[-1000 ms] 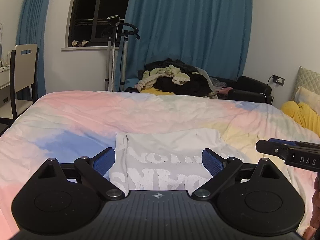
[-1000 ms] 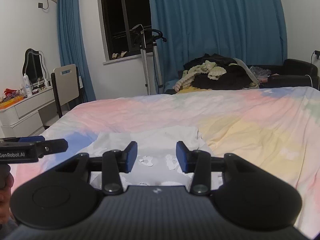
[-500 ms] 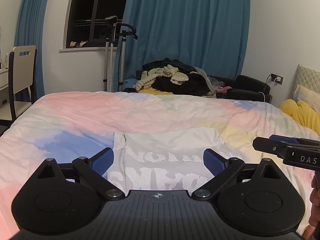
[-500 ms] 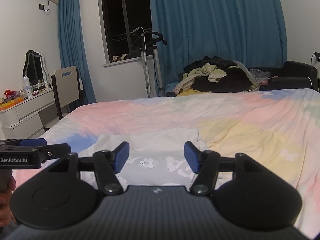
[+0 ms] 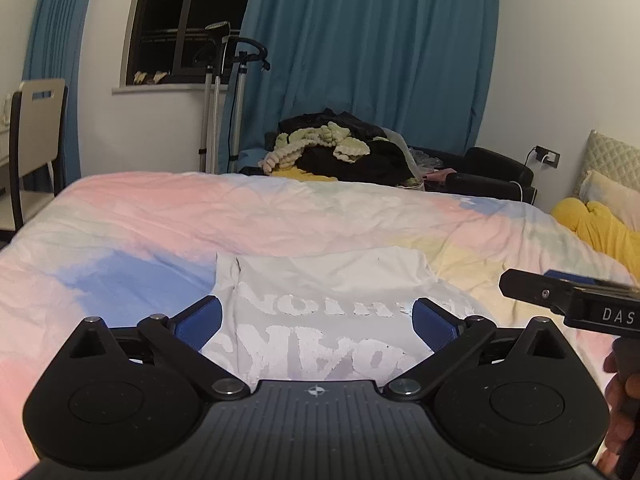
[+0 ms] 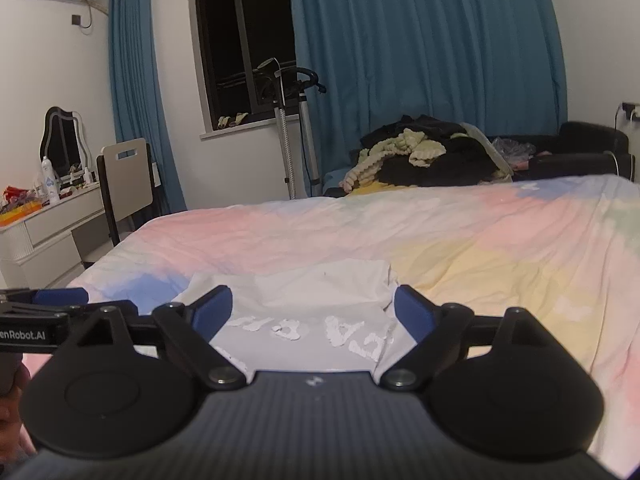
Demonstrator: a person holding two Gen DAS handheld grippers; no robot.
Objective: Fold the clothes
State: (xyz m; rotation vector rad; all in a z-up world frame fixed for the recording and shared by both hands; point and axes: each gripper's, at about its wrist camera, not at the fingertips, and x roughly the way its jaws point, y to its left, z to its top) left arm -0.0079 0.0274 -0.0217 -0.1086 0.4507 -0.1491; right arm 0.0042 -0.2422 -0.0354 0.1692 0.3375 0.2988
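Pastel duvet [image 5: 168,216], white tee [image 5: 320,280] flat, blue curtains [image 6: 420,60] behind

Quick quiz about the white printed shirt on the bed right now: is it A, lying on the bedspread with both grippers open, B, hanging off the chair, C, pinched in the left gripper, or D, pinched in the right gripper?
A: the white shirt lies on the bedspread, with the left gripper and right gripper both open and holding nothing.

A white printed T-shirt [image 5: 328,292] lies folded flat on the bed.
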